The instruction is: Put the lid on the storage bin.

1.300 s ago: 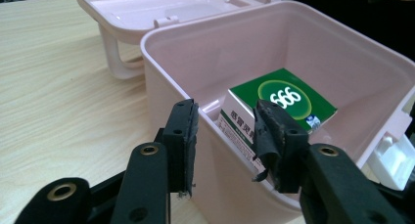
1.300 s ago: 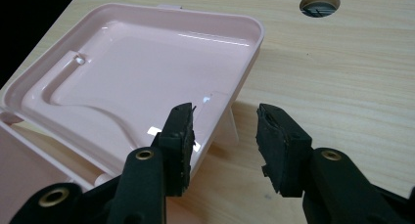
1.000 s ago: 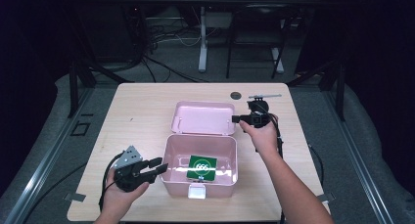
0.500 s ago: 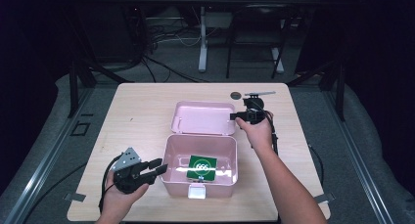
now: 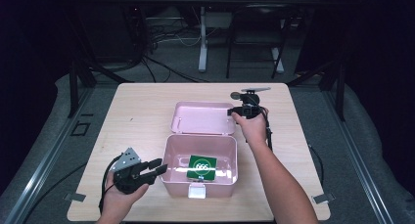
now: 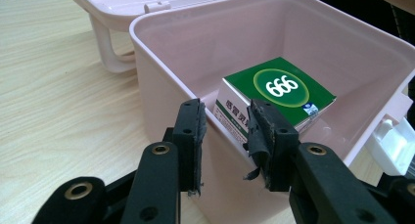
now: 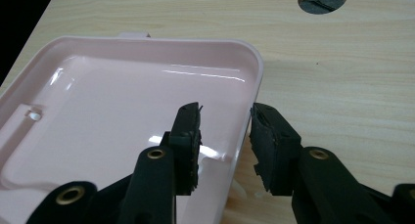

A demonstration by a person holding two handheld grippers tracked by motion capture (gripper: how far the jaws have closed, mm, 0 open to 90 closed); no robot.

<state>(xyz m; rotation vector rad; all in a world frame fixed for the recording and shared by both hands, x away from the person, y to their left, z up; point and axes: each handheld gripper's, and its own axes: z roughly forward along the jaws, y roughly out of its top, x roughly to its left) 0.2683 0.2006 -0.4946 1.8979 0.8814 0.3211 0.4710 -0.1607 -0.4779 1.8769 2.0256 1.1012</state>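
Right gripper point(image 7: 225, 136) part-open astride lid point(image 7: 122, 136) rim; wooden table point(image 5: 147, 111), dark room.

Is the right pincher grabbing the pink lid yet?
Apart. In the right gripper view the right gripper straddles the edge of the pink lid, with a gap showing between that edge and each pad.

Table point(image 5: 147, 106) brightly lit against dark surroundings; glare streaks the pink lid point(image 7: 122, 101)
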